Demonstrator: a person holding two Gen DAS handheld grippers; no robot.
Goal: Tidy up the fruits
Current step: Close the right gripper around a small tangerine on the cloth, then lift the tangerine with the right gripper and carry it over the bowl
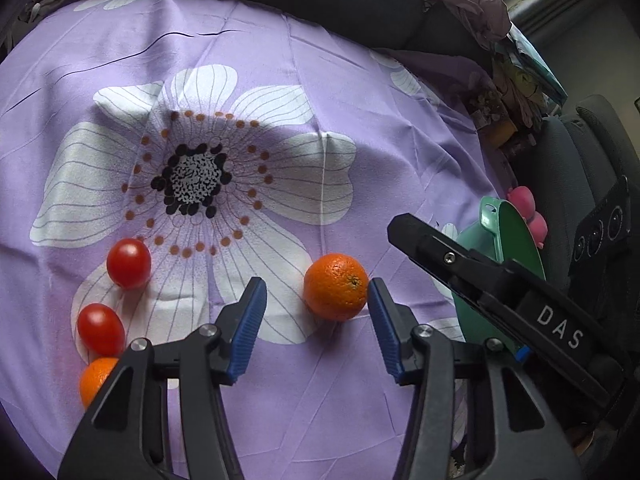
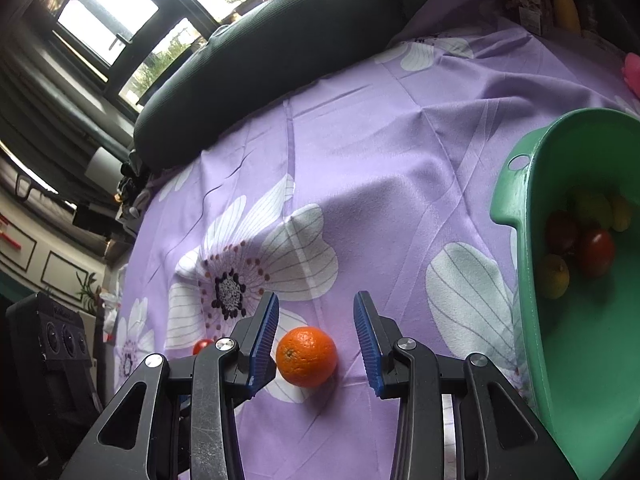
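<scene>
Orange (image 2: 306, 357) sits on the purple flowered cloth (image 2: 380, 152) between the spread blue pads of the right gripper (image 2: 316, 344), nearer the left pad and apparently not yet touched by either, though the angle makes that hard to confirm; the left gripper (image 1: 318, 322) hangs open and empty just beside the same fruit. Two tomatoes (image 1: 129, 263) and another orange (image 1: 96, 380) wait on the cloth, while the green bowl (image 2: 516, 200) to the right holds several fruits. The step in hand looks like picking this orange: centre it, close gently, then carry it into the bowl
</scene>
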